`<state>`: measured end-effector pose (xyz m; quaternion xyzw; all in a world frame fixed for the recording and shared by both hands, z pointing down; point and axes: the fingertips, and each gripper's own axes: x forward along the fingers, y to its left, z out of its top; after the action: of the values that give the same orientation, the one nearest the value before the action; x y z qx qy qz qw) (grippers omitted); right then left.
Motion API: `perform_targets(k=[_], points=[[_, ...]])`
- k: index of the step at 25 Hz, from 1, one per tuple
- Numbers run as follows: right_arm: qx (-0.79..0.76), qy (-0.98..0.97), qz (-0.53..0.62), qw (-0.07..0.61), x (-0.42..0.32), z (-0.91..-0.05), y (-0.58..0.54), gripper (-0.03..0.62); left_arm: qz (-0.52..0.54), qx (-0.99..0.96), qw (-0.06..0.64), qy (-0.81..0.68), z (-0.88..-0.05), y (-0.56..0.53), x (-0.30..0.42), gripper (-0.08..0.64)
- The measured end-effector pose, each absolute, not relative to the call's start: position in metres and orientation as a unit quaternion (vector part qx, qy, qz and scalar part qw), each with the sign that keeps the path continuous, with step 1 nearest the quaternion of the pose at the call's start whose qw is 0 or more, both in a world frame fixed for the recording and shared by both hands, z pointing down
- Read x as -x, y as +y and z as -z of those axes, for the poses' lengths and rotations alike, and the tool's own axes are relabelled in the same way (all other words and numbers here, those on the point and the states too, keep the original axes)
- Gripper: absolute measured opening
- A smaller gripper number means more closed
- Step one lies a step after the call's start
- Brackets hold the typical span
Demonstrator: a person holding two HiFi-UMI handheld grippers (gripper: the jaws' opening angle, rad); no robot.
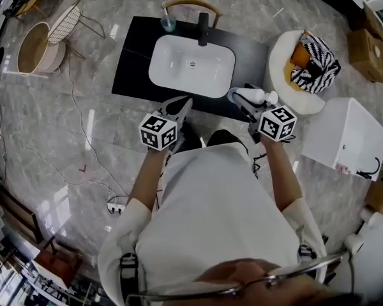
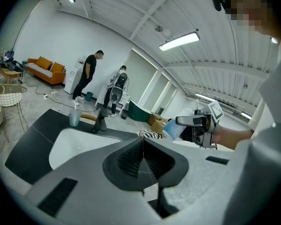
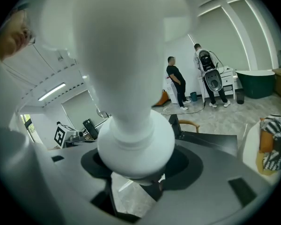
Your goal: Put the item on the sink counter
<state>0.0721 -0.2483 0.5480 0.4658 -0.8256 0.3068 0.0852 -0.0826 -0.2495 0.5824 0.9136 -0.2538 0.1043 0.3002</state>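
A white pump bottle (image 1: 254, 96) with a pale blue body lies sideways in my right gripper (image 1: 246, 102), which is shut on it just off the front right corner of the black sink counter (image 1: 131, 62). In the right gripper view the bottle's white top (image 3: 131, 125) fills the frame above the jaws (image 3: 136, 175). The left gripper view shows the same bottle (image 2: 171, 129) held out to the right. My left gripper (image 1: 182, 105) hovers at the counter's front edge, shut and empty (image 2: 143, 159). The white basin (image 1: 191, 65) sits in the middle of the counter.
A black faucet (image 1: 203, 29) and a translucent cup (image 1: 168, 23) stand behind the basin. Right of the counter are a round white pouf (image 1: 287, 53) with a striped cushion and a white box (image 1: 348, 139). A basket (image 1: 35, 46) and a wire chair (image 1: 64, 21) stand at the far left. People (image 2: 86, 76) stand in the background.
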Motion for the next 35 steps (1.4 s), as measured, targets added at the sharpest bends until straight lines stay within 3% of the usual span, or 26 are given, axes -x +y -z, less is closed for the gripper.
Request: perform_targets(k=[18, 35], points=[[-0.474, -0.811, -0.315, 0.131, -0.108, -0.603, -0.363, 0.275, -0.106, -0.894, 0.334, -0.278, -0.617, -0.325, 0.06, 0.006], [-0.445, -0.817, -0.312, 0.194, -0.137, -0.725, -0.512, 0.275, -0.129, -0.864, 0.353, -0.336, -0.665, -0.398, 0.027, 0.006]])
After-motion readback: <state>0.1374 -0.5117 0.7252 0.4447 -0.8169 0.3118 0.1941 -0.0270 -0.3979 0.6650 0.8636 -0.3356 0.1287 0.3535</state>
